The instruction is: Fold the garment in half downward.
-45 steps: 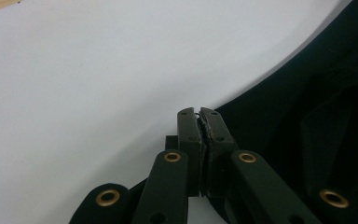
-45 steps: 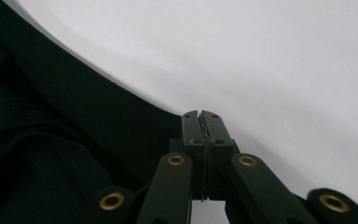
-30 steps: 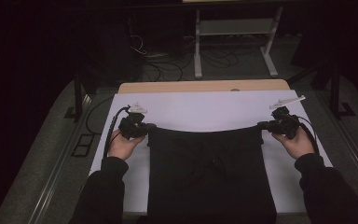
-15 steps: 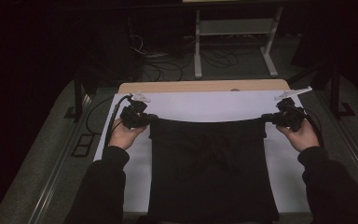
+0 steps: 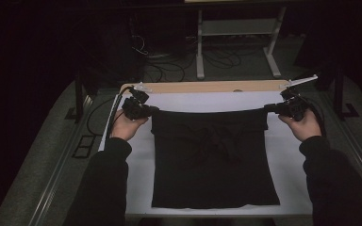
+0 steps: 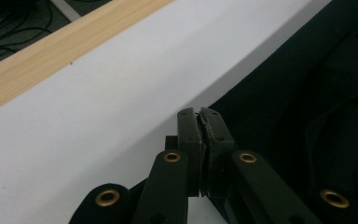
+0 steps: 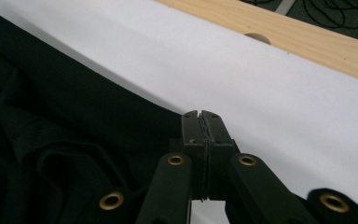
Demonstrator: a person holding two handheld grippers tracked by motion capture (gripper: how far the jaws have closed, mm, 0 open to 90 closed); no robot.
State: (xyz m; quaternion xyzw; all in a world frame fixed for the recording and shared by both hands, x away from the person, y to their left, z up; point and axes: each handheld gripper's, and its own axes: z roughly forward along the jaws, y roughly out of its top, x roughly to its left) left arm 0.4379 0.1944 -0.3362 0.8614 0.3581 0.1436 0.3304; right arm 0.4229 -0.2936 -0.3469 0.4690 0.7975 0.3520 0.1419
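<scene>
left gripper: pinching far-left corner of black garment | right gripper: pinching far-right corner | far edge pulled taut over white table cover

One black garment, one white sheet on one wooden worktop, two grippers — left gripper, right gripper — two hands, one metal stand behind.

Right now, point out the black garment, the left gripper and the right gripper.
black garment (image 5: 212, 174): high view, middle of the cloth.
left gripper (image 6: 199, 122): left gripper view, between its shut tips.
right gripper (image 7: 200, 122): right gripper view, between its shut tips.
</scene>
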